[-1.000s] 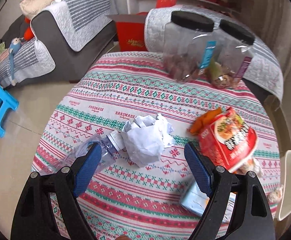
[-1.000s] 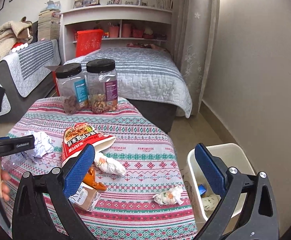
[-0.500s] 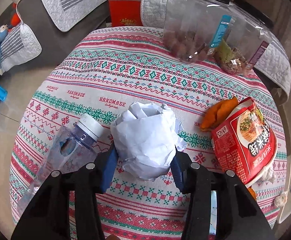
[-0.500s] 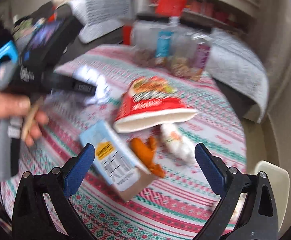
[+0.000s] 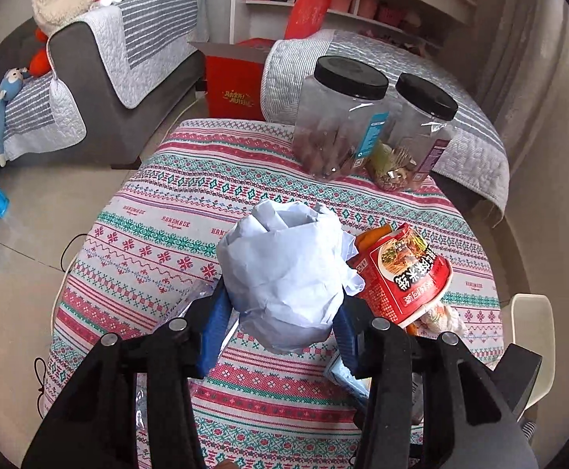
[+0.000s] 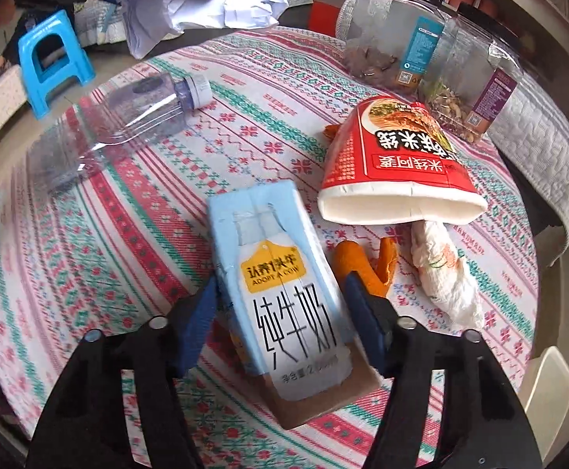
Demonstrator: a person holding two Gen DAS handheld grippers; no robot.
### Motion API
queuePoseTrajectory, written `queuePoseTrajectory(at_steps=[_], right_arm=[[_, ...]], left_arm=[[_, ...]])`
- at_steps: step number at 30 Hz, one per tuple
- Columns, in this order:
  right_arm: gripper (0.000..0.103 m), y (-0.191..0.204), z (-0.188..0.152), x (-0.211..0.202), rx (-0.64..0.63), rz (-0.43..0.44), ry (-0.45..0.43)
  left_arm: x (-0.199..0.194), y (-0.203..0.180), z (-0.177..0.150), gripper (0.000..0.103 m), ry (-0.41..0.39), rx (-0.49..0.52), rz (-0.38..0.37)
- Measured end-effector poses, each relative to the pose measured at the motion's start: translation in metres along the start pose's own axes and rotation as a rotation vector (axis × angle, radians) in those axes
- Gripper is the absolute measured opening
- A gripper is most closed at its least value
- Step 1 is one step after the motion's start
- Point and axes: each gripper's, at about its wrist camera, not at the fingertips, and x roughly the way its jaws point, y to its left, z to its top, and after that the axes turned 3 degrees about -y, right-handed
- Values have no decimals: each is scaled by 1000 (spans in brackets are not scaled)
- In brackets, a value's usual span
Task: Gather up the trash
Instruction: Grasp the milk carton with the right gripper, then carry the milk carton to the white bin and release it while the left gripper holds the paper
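My left gripper (image 5: 280, 312) is shut on a crumpled white paper ball (image 5: 284, 269) and holds it above the table; the ball also shows in the right wrist view (image 6: 206, 4). My right gripper (image 6: 280, 308) is closed around a light blue milk carton (image 6: 280, 289) lying on the patterned tablecloth (image 6: 128, 215). A red instant noodle cup (image 6: 393, 168) lies on its side beside the carton. Orange peel (image 6: 378, 265) and a crumpled tissue (image 6: 448, 277) lie next to it. An empty clear plastic bottle (image 6: 128, 117) lies to the left.
Two clear jars with black lids (image 5: 343, 117) (image 5: 417, 133) stand at the table's far edge. A white bin (image 5: 534, 336) stands at the table's right side. A blue stool (image 6: 54, 54) and a grey sofa (image 5: 100, 78) are to the left.
My left gripper closed on the paper ball and lifted it off the table. My right gripper swung down to the table and closed around the milk carton.
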Motion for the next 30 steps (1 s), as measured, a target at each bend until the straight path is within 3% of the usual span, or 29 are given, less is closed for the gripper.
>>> queuePoseTrajectory(at_steps=[6,11,19,30], right_arm=[[54,-11,3,-29,55,13,-69],[54,-21,15,-60,112,-18,-179],[54,-49,23,-103,243,-102,-341],[55,-81,15,-131,403,-252,-451]], left_arm=[[-9,6,2,47,-14,-24,2],[-21,4,2,47,-51,-14,13],[-39,-5,3,47,-108,-7,12],[-59,-35,-3,48,-199,35,-9]])
